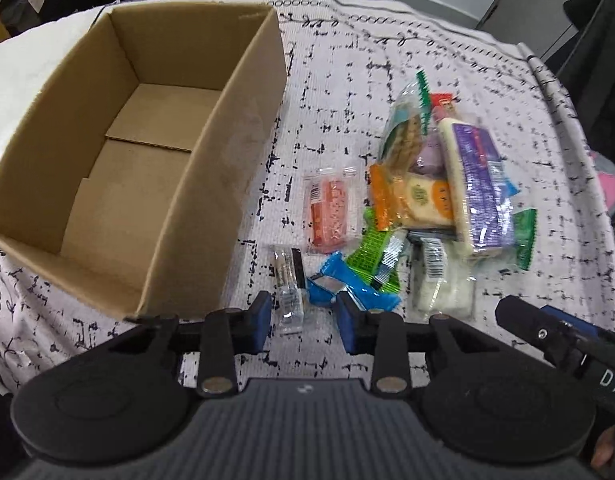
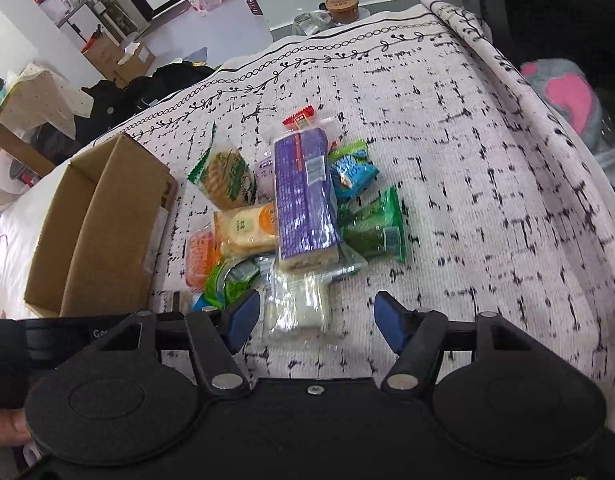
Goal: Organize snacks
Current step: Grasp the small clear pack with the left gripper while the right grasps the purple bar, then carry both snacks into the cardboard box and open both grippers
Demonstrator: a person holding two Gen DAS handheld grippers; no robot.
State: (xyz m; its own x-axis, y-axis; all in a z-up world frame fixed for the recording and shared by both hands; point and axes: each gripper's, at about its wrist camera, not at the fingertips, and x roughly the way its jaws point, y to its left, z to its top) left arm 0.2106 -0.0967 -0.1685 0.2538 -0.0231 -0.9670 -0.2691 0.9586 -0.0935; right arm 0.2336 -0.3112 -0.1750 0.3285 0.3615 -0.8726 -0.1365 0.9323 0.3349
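An open, empty cardboard box [image 1: 243, 120] stands on the patterned cloth, left of a heap of wrapped snacks. My left gripper [image 1: 305, 318] points down over the heap's near edge, open. A small clear-wrapped bar [image 1: 288, 296] lies between its blue pads, closer to the left one, with a blue packet [image 1: 349, 294] by the right pad. My right gripper [image 2: 317, 314] is open around a clear packet of white snack [image 2: 299, 308], and its right pad stands off the packet. A long purple packet [image 2: 303, 200] tops the heap. The box [image 2: 107, 220] sits to the left.
An orange-red bar [image 1: 329, 208], green packets [image 1: 375, 256] and a yellow cracker pack [image 1: 419, 200] fill the heap. A cork-lidded jar [image 2: 341, 6] stands beyond the far edge. The cloth drops off at the right by a pink and grey plush [image 2: 563, 96]. Dark clothes [image 2: 119, 92] lie behind the box.
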